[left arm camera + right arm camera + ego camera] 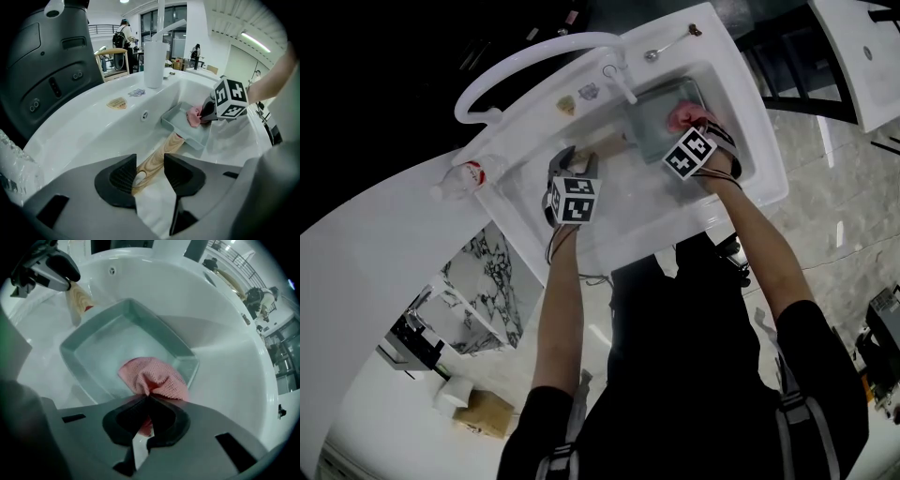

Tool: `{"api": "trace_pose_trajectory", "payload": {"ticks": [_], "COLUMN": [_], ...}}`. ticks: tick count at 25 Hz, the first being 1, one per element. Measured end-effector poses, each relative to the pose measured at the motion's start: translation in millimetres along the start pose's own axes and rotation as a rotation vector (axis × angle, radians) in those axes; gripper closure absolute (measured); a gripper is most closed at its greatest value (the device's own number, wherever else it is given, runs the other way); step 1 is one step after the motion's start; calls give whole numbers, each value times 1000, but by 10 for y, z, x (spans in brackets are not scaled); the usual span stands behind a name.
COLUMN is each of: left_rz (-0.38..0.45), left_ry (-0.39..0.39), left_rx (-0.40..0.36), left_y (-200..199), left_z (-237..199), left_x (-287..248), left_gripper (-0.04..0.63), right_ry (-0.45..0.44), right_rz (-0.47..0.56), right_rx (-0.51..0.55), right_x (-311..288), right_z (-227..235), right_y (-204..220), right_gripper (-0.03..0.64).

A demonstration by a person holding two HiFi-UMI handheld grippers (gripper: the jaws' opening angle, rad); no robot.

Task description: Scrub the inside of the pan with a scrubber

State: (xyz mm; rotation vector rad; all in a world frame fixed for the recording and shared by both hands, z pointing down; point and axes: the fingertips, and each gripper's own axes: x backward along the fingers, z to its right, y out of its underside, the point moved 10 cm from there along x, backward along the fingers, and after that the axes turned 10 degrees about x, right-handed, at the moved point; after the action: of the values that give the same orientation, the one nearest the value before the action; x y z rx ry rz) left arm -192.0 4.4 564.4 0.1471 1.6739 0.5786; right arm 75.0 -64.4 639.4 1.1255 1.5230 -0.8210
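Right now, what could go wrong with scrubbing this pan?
1. The left gripper has its jaws apart around the handle, a gap at one side, so the pan may slide in the sink when pushed.
2. The right gripper pinches only a fold of the scrubber; hard rubbing might pull it loose.

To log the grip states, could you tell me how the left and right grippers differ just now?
The left gripper has its jaws apart astride the wooden handle of the pan; whether they pinch it is unclear. The right gripper has its jaws shut on the pink scrubber. The left sits outside the pan, the right reaches into it. Both are over the sink.
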Motion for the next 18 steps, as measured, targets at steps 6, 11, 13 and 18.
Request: {"api": "trace_pose_trajectory", "payload": {"ticks": [6,11,13,18], "left_rz": [5,-12,-12,-11], "left_ry": [16,28,27,23], "left_rx": [-5,-28,-33,-25], "left_y": [-5,-15,-18,-19], "left_z": [-38,-27,-25,-18], "left_x": [-9,-22,-28,-30], "left_gripper": [407,407,407,405], "right_ry": [35,74,90,116], "right_rz": [-32,5,16,32], "right_rx": [14,-18,-28,-65], "right_x": [-147,-194,-214,-249], "right_z": [84,213,276,387], "right_y": [-92,-201,-254,-360], "right_gripper": [595,595,595,595]}}
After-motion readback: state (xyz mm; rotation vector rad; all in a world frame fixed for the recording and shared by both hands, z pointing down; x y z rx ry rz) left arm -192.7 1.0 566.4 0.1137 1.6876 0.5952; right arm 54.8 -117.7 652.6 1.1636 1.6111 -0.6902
